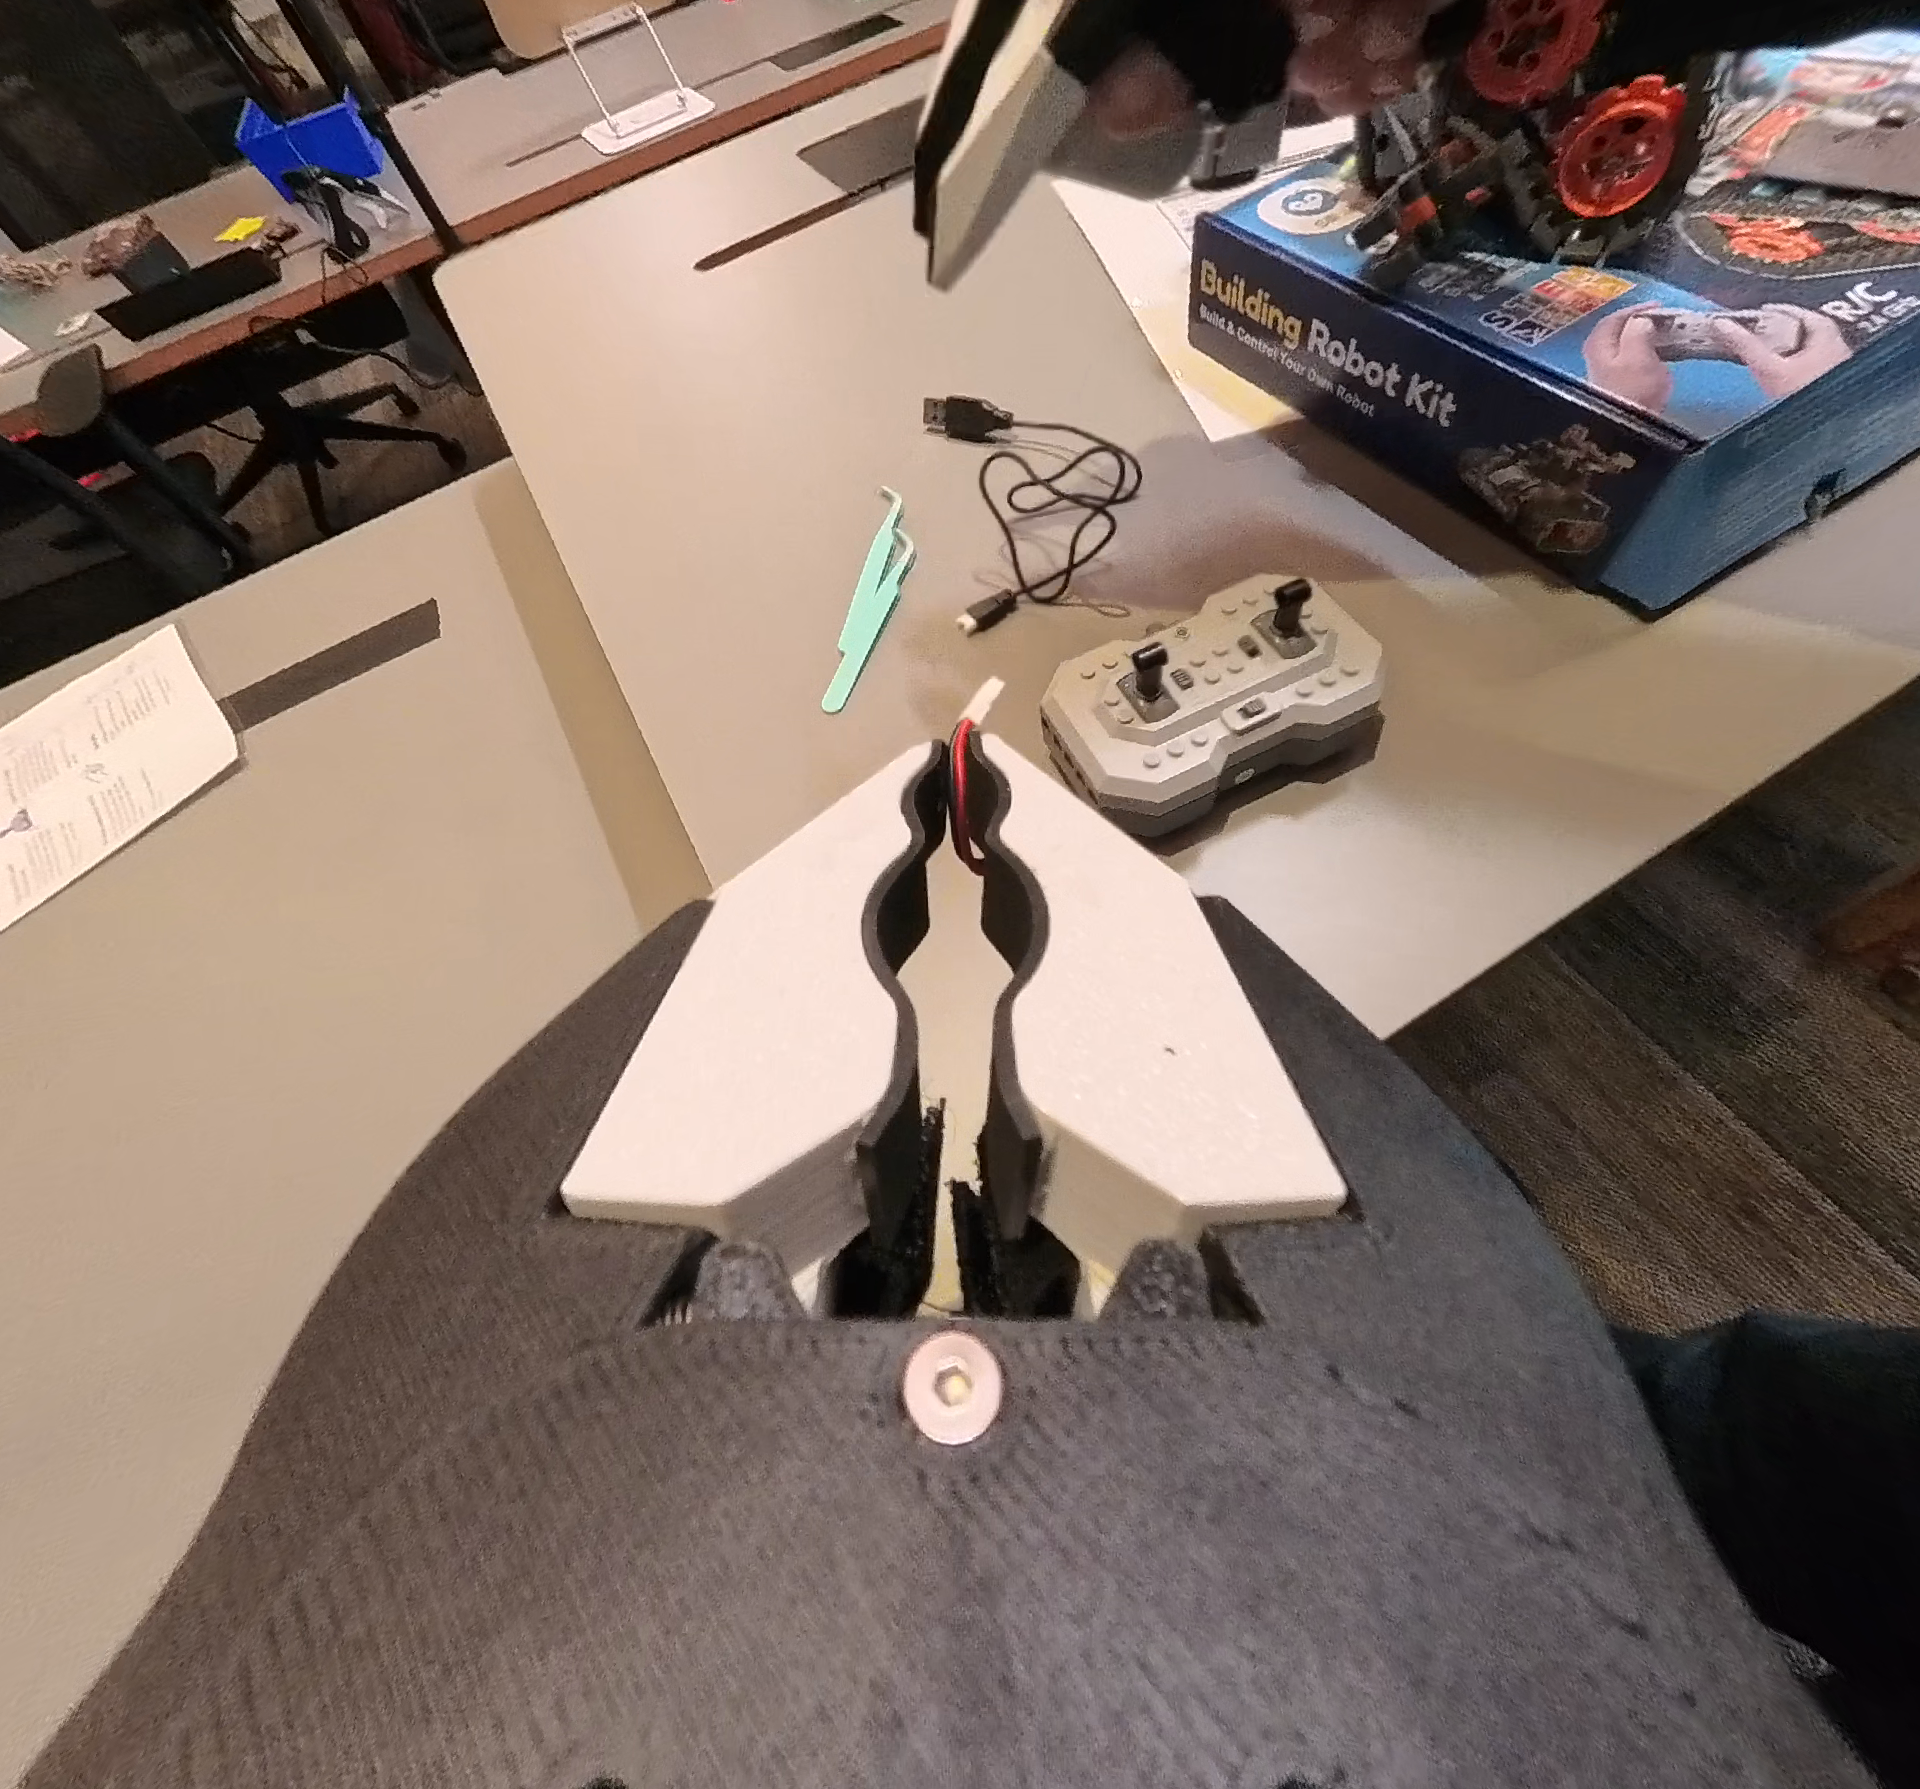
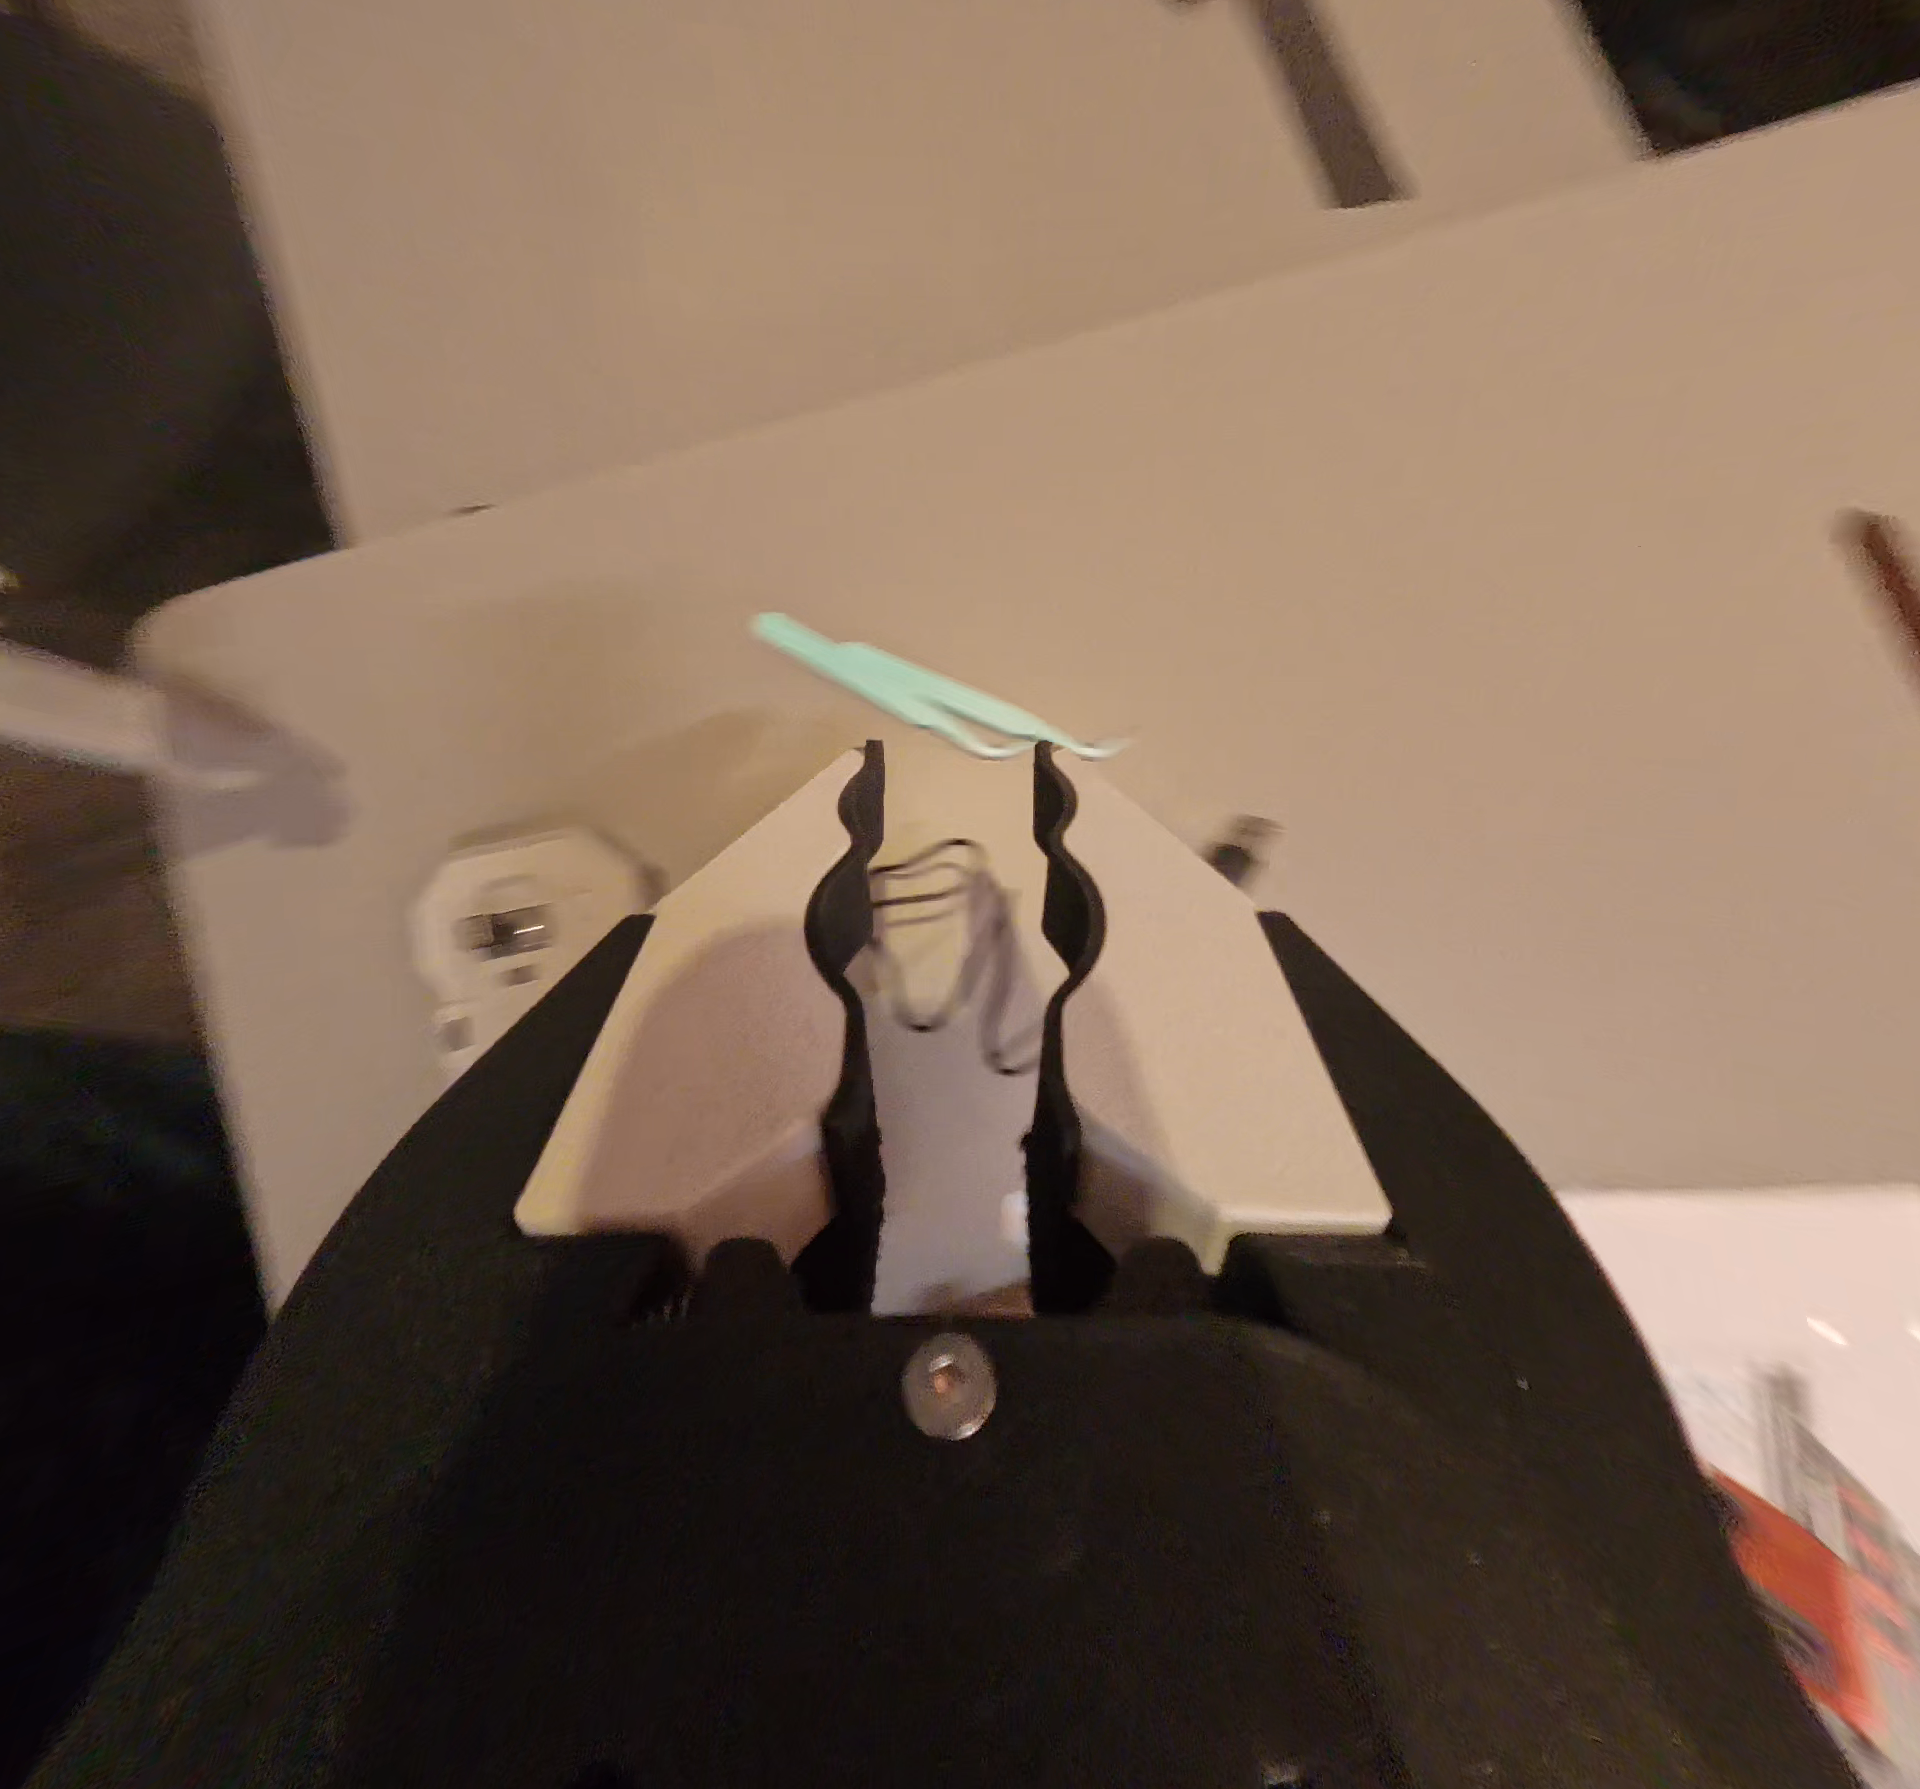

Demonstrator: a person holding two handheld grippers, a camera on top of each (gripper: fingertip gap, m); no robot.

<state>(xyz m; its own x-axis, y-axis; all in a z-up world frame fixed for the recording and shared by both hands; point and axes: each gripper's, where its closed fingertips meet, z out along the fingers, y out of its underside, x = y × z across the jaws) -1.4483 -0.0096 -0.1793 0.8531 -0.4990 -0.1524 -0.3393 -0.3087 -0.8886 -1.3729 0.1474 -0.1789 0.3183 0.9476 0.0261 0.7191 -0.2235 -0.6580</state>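
Note:
My left gripper (image 1: 961, 752) is shut on a thin red-and-black wire (image 1: 964, 809) whose white connector (image 1: 985, 700) sticks out past the fingertips. It hovers over the beige table (image 1: 727, 451), just left of a grey remote controller (image 1: 1216, 700) with two black sticks. My right gripper (image 2: 958, 752) is open and empty above the table, over a loose black USB cable (image 2: 956, 950). Mint-green tweezers (image 2: 914, 690) lie just beyond its tips. The right wrist view is blurred. In the left wrist view the right gripper (image 1: 997, 77) hangs high up, held by a hand.
A blue kit box (image 1: 1558, 389) lies at the right with a black model with orange wheels (image 1: 1538, 129) on it. The tweezers (image 1: 868, 596) and USB cable (image 1: 1049, 513) lie mid-table. A printed sheet (image 1: 94, 773) lies at left. Desks, chairs and bins stand behind. About 12 cm separates my left fingertips from the grey remote controller (image 1: 1216, 700). Look for it in the right wrist view (image 2: 475, 1000) too.

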